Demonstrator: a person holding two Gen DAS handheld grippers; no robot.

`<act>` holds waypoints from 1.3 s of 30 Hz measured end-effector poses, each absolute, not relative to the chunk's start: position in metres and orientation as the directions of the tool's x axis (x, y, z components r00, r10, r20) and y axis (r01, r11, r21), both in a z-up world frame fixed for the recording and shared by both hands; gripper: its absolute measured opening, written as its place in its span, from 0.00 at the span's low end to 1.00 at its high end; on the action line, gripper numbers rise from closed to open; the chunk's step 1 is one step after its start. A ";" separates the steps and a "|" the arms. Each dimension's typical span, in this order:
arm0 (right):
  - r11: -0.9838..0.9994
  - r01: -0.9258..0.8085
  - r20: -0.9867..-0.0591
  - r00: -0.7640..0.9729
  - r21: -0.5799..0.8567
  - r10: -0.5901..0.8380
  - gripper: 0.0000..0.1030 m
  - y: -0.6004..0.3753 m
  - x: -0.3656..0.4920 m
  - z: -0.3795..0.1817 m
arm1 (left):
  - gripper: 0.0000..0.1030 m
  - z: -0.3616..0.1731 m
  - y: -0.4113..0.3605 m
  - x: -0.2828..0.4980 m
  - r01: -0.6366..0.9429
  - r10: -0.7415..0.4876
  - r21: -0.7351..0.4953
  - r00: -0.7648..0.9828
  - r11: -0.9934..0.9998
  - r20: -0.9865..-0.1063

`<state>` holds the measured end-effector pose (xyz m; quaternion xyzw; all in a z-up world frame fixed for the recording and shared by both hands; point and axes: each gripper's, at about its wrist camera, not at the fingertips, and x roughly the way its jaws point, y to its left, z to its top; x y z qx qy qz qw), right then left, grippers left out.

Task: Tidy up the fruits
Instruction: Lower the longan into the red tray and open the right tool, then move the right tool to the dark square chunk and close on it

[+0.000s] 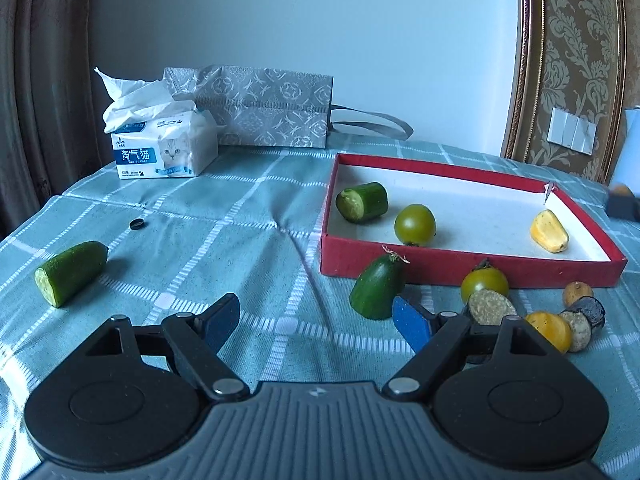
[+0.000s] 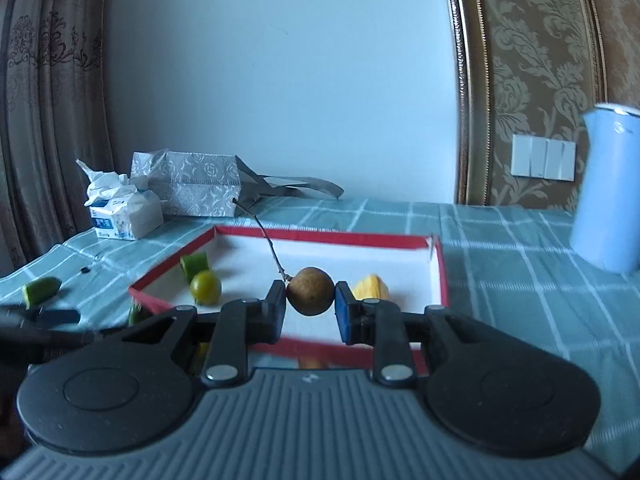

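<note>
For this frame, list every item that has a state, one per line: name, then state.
Left gripper: open, empty, low over the tablecloth.
Right gripper: shut on the longan.
Longan: held above the box, stem attached.
Red box: open-topped, holding three pieces.
Cucumber chunk in box: cut, lying on its side.
Green tomato in box: whole.
Cucumber end by box: cut, on the cloth outside.
Tissue pack: opened, tissue pulled up.

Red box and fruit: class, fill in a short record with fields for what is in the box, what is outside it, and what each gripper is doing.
box: red box, white inside
in box: cucumber piece, green tomato, yellow piece
outside box: cucumber end, cucumber tip, small mixed pile
left gripper: jaws open, holding nothing
right gripper: jaws shut on brown fruit with stem, above box
</note>
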<state>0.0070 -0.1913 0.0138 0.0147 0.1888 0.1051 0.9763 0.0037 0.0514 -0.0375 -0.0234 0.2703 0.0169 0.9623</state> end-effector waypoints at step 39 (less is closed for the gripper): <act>0.974 -0.225 -0.380 0.904 -0.033 0.196 0.76 -0.187 -0.032 -0.023 | 0.83 -0.043 0.060 0.011 -0.057 -0.011 -0.105 0.830 0.993 -0.557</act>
